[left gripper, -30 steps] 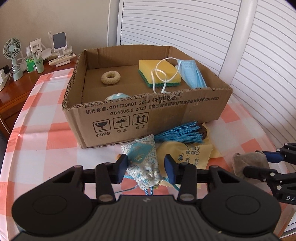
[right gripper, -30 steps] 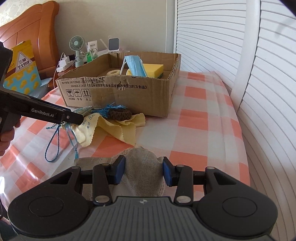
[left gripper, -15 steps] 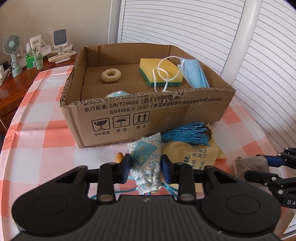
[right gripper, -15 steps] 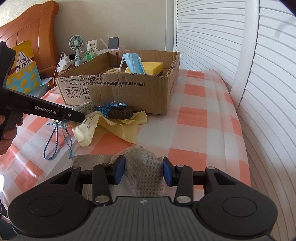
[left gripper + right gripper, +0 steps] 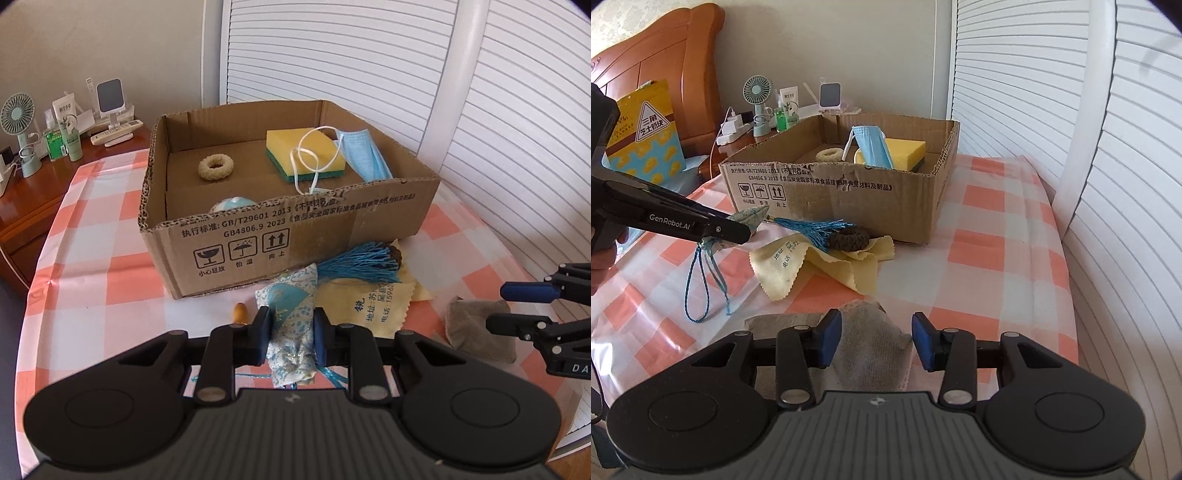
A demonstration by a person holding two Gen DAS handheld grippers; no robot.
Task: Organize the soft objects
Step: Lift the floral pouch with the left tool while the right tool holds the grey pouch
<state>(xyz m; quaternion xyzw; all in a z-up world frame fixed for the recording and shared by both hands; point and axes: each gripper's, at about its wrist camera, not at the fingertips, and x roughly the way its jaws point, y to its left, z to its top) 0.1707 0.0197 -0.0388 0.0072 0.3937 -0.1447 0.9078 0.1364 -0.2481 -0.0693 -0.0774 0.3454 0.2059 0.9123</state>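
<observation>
My left gripper (image 5: pixel 291 330) is shut on a blue-and-white patterned sachet (image 5: pixel 293 317) with a blue tassel (image 5: pixel 360 265) and cord, lifted off the table in front of the cardboard box (image 5: pixel 295 236). In the right wrist view the sachet (image 5: pixel 748 218) hangs from the left gripper (image 5: pixel 744 232) with its cord loop (image 5: pixel 698 284) dangling. My right gripper (image 5: pixel 875 341) is open, its fingers either side of a grey cloth pouch (image 5: pixel 864 343) lying on the table. The box holds a yellow sponge (image 5: pixel 304 155), a blue face mask (image 5: pixel 364 157), a cream ring (image 5: pixel 216 167) and a light blue item (image 5: pixel 234 204).
A yellow cloth (image 5: pixel 820 264) with a dark braided ring (image 5: pixel 847 238) lies before the box on the checked tablecloth (image 5: pixel 990 251). A small orange piece (image 5: pixel 241 312) lies near the sachet. A side table (image 5: pixel 33 181) with a fan and bottles stands left. Shutters (image 5: pixel 1034 92) line the right.
My left gripper closed on the sachet and lifted it, so its cord now dangles. My right gripper stayed over the grey pouch and its jaws opened wider.
</observation>
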